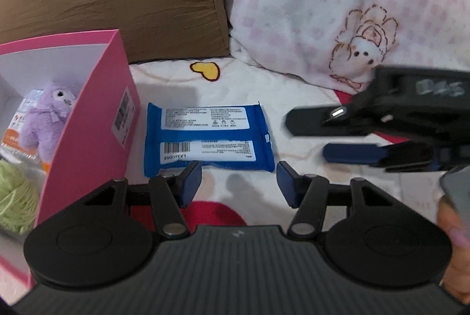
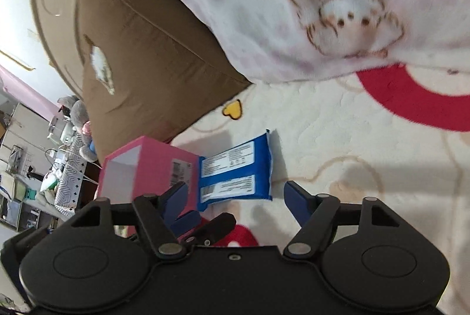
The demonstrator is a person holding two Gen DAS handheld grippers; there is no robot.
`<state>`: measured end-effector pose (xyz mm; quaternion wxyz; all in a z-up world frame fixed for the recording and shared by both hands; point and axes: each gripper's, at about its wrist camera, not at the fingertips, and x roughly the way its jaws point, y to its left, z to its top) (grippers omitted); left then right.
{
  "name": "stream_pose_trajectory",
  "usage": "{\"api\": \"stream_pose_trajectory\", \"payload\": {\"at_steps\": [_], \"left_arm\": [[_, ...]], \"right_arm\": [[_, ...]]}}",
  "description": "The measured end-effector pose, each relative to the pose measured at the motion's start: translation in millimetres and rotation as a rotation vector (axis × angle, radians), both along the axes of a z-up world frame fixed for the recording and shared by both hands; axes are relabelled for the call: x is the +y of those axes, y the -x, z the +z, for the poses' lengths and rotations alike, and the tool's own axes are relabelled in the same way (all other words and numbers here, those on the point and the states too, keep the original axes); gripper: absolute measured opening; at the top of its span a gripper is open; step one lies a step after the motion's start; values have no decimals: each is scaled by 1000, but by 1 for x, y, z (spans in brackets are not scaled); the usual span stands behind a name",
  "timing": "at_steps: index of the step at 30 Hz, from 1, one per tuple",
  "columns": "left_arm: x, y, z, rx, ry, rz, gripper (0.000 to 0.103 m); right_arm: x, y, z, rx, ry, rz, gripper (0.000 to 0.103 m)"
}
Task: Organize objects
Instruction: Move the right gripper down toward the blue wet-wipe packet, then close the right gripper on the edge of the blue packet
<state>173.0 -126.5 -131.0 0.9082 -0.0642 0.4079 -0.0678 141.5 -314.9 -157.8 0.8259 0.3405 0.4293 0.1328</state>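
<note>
Your blue wipes packet (image 1: 209, 135) lies flat on the cream quilt (image 1: 293, 97) just beside the pink box (image 1: 94, 121), back side up, with two white printed labels and a barcode showing, its wrapper slightly crinkled at the ends. Your left gripper (image 1: 239, 182) hovers just short of it with fingers spread wide and nothing between them, and your right gripper (image 2: 235, 194) is likewise wide apart and empty. Inside the box sit a purple plush toy (image 1: 48, 121) and green yarn (image 1: 14, 194)
</note>
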Motion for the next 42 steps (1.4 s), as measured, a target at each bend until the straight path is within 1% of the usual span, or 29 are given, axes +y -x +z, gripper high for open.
{"api": "stream_pose_trajectory", "payload": {"at_steps": [2, 5, 6, 9, 12, 15, 17, 21, 22, 23, 26, 28, 29, 31, 34, 36, 38, 39, 42], "left_arm": [[0, -2, -5, -26, 12, -6, 55], [4, -6, -12, -16, 71, 11, 55], [4, -6, -14, -19, 68, 4, 55], [4, -7, -17, -33, 23, 10, 55], [9, -10, -21, -36, 35, 30, 55], [11, -9, -23, -52, 44, 33, 55], [12, -9, -25, -42, 55, 36, 55], [14, -10, -25, -38, 74, 44, 55], [15, -10, -25, -40, 86, 47, 55], [16, -10, -25, -42, 95, 49, 55], [15, -7, -21, -56, 91, 49, 55], [16, -4, -15, -69, 96, 58, 55], [17, -3, -12, -71, 102, 47, 55], [15, -1, -9, -66, 95, 26, 56], [16, 3, -8, -43, 118, 13, 56], [17, 5, -8, -25, 140, -4, 57], [15, 6, -9, -2, 139, -15, 58], [14, 8, -10, -1, 139, -17, 58], [11, 8, -12, 3, 157, -30, 58]], "right_arm": [[6, -7, -12, 12, -3, 13, 70], [14, -11, -22, -3, 13, 16, 67], [14, -12, -25, -5, 7, 7, 67], [11, -20, -34, 2, -30, -4, 66], [8, -32, -42, 19, -54, -14, 66], [11, -38, -50, 18, -84, -21, 60], [14, -40, -56, 23, -94, -7, 52], [16, -39, -63, 13, -74, -14, 39], [16, -38, -64, 12, -73, -23, 31], [15, -37, -65, 12, -69, -28, 27], [15, -30, -63, -27, -67, -33, 22], [16, -23, -63, -34, -78, -54, 22], [17, -20, -63, -32, -78, -63, 21], [18, -12, -62, -35, -71, -84, 20], [16, -3, -59, -31, -73, -93, 19], [12, 4, -56, -23, -48, -106, 18], [8, 12, -52, 1, -14, -136, 19], [6, 17, -50, 15, 5, -146, 19], [0, 30, -43, 16, 61, -156, 18]]}}
